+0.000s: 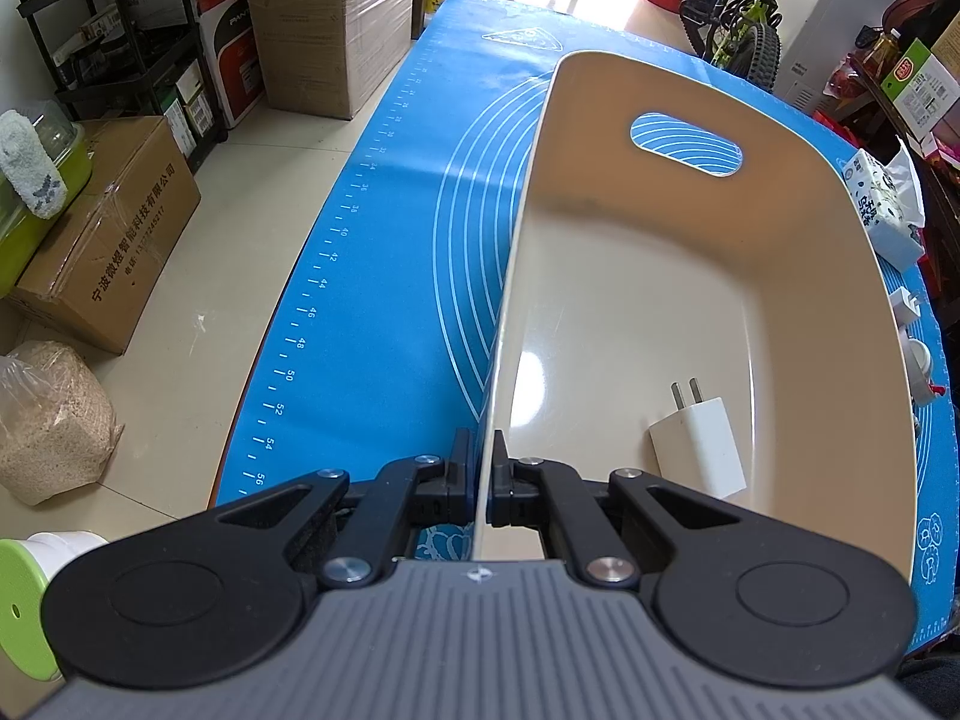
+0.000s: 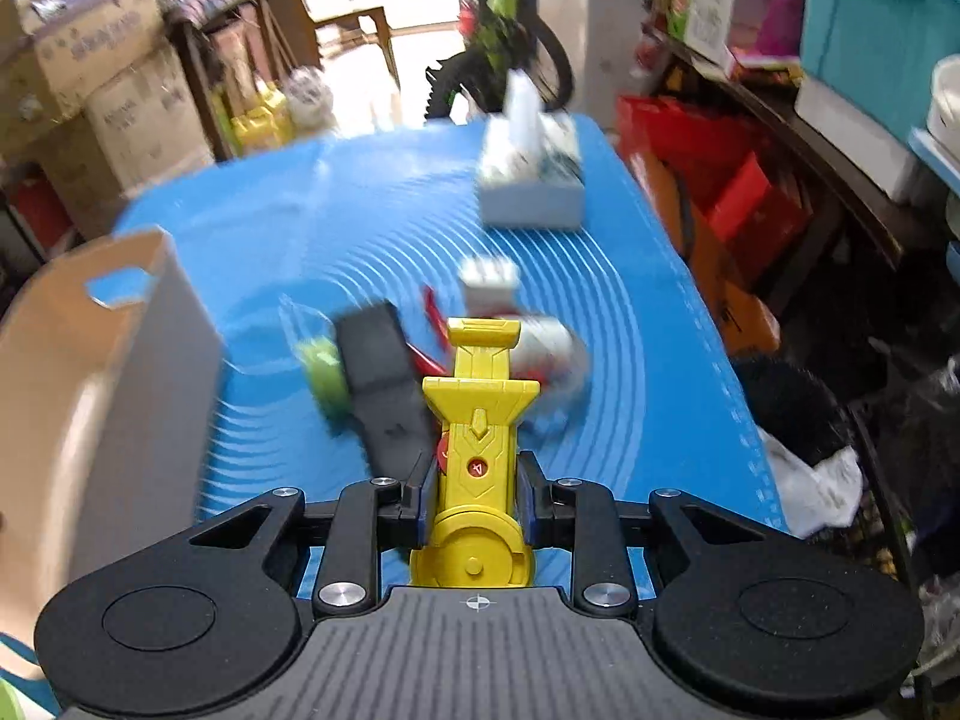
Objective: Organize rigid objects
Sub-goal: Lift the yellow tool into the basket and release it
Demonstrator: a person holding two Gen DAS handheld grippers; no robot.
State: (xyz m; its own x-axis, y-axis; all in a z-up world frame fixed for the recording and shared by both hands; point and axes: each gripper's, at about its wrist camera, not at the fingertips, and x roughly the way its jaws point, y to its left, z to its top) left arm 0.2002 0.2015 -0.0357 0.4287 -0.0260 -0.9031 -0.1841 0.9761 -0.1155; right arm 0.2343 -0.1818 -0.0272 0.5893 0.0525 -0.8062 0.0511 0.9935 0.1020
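My left gripper (image 1: 487, 468) is shut on the near left wall of a cream plastic bin (image 1: 630, 276), which stands on the blue mat (image 1: 384, 276). A white plug charger (image 1: 699, 444) lies inside the bin. My right gripper (image 2: 477, 483) is shut on a yellow toy (image 2: 477, 414) and holds it above the mat (image 2: 630, 360). The right wrist view is blurred. Below the toy lie a black flat object (image 2: 384, 384), a green object (image 2: 327, 372), a red-and-white item (image 2: 543, 348) and a white block (image 2: 489, 279). The bin (image 2: 90, 372) stands at the left.
A tissue pack (image 2: 531, 180) sits at the mat's far side; it also shows in the left wrist view (image 1: 882, 204). Another white charger (image 1: 906, 303) lies right of the bin. Cardboard boxes (image 1: 102, 258), shelves and a bicycle (image 1: 738, 6) surround the table.
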